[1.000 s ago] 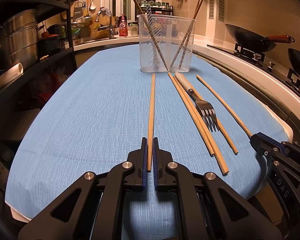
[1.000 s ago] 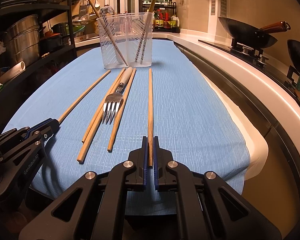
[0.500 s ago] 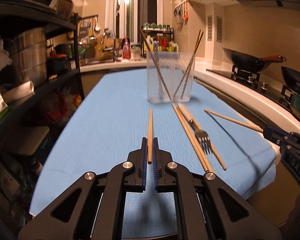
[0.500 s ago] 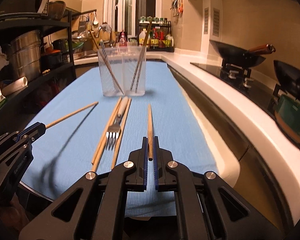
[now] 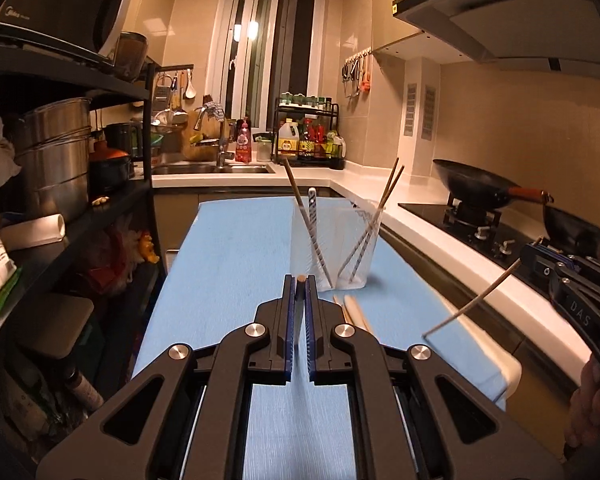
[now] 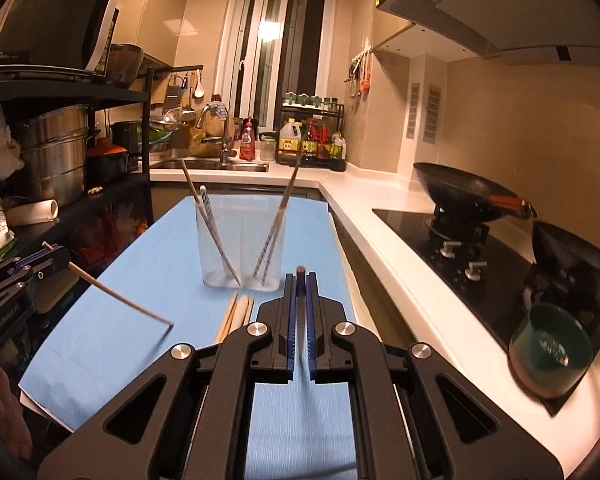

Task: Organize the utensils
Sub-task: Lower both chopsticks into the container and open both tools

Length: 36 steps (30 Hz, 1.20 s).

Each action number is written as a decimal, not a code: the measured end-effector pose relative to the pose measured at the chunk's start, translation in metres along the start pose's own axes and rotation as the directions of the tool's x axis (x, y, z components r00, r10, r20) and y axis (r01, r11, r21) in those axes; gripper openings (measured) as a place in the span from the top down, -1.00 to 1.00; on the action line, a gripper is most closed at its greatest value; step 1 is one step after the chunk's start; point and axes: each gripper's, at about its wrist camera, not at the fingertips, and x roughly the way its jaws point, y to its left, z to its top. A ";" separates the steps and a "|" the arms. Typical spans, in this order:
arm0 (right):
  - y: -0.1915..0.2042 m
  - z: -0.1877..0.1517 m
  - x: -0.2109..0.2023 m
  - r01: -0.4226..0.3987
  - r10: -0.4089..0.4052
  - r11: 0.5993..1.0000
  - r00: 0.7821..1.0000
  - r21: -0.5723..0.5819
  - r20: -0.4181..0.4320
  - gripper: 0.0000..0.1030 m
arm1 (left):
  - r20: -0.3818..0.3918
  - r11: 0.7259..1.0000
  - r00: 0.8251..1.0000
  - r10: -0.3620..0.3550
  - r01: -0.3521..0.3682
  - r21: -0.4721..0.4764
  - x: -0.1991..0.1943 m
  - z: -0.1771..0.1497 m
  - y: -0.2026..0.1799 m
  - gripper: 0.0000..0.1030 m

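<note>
My left gripper [image 5: 299, 284] is shut on a wooden chopstick [image 5: 300, 279], seen end-on between its blue pads; from the right wrist view that chopstick [image 6: 120, 296] slants down toward the cloth. My right gripper [image 6: 300, 280] is shut on another chopstick [image 6: 300, 270], which in the left wrist view [image 5: 472, 304] hangs tilted in the air. Both are lifted above the blue cloth [image 5: 228, 264]. A clear two-compartment holder [image 5: 336, 248] stands ahead with chopsticks and a white-handled utensil in it. More chopsticks and a pale handle [image 6: 240, 312] lie on the cloth before it.
A black shelf rack [image 5: 80, 184] with steel pots and a microwave stands at left. A white counter with a hob and two woks [image 5: 480, 188] runs along the right. A green bowl [image 6: 548, 344] sits on the counter's near end. The sink [image 5: 212, 168] is at the back.
Both grippers have risen from the cloth, each lifting its chopstick and tilting it so the free end points down. The holder now sits lower and farther in both views.
</note>
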 end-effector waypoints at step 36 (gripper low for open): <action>-0.005 0.232 0.076 -0.183 0.182 0.981 0.983 0.065 0.021 0.91 | -0.078 0.975 0.974 -0.211 0.215 0.050 0.085 0.237 -0.010 0.91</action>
